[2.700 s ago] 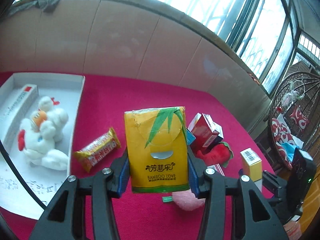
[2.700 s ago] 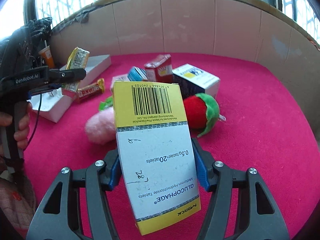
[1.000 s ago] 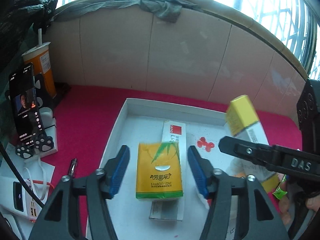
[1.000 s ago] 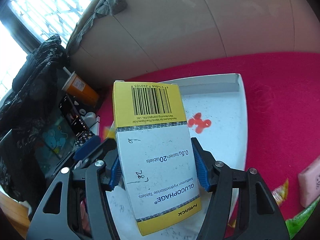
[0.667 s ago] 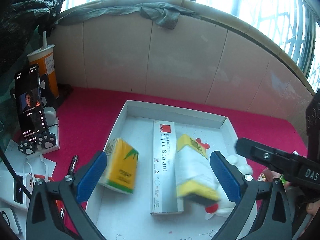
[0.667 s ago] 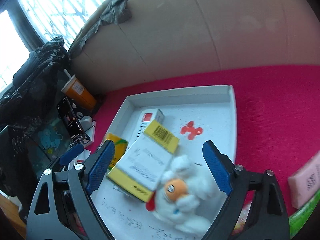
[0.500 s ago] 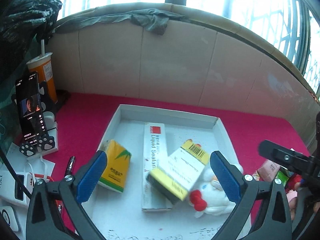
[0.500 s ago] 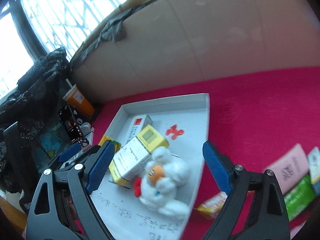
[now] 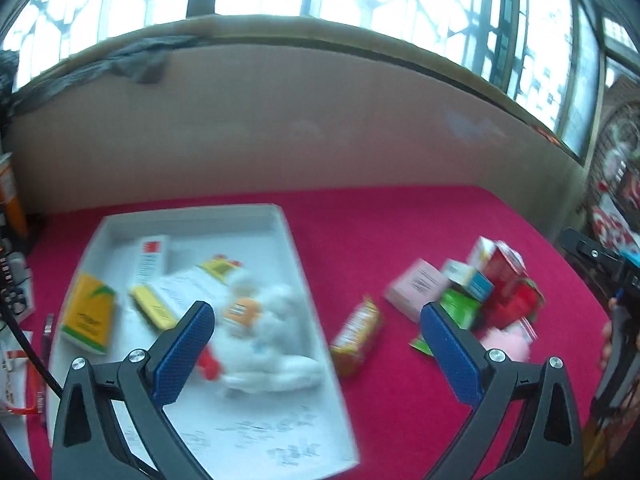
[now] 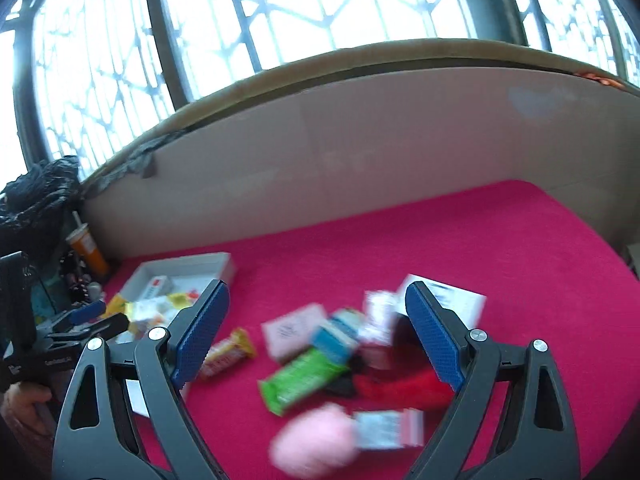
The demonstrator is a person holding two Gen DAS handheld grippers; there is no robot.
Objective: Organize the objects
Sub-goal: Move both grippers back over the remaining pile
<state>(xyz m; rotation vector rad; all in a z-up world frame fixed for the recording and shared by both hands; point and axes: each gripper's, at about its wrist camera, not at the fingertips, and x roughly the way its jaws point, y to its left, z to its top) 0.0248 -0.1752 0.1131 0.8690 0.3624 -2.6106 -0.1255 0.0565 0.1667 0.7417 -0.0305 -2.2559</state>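
1. Grippers: the left gripper [image 9: 318,340] and the right gripper [image 10: 316,330] both stand spread wide, with nothing between the blue pads.
2. Sorted things lie in the white tray [image 9: 288,232] at the left of the left wrist view: a yellow tissue pack [image 9: 88,320], a yellow-and-white medicine box [image 9: 176,296] and a white plush toy [image 9: 264,336].
3. Unsorted things sit in a blurred heap at lower centre of the right wrist view, on the red tabletop [image 10: 500,240]: a candy bar [image 10: 226,354], a pink box [image 10: 296,332], a green packet [image 10: 302,376], a pink fluffy ball [image 10: 316,444].
4. Handling, as a judgement: the candy bar looks light and crinkly, probably slippery, so pinch it across its short sides at mid-length.
5. The pink box seems stiff and light; take its two flat faces.
6. The fluffy ball will squash, so close well in.
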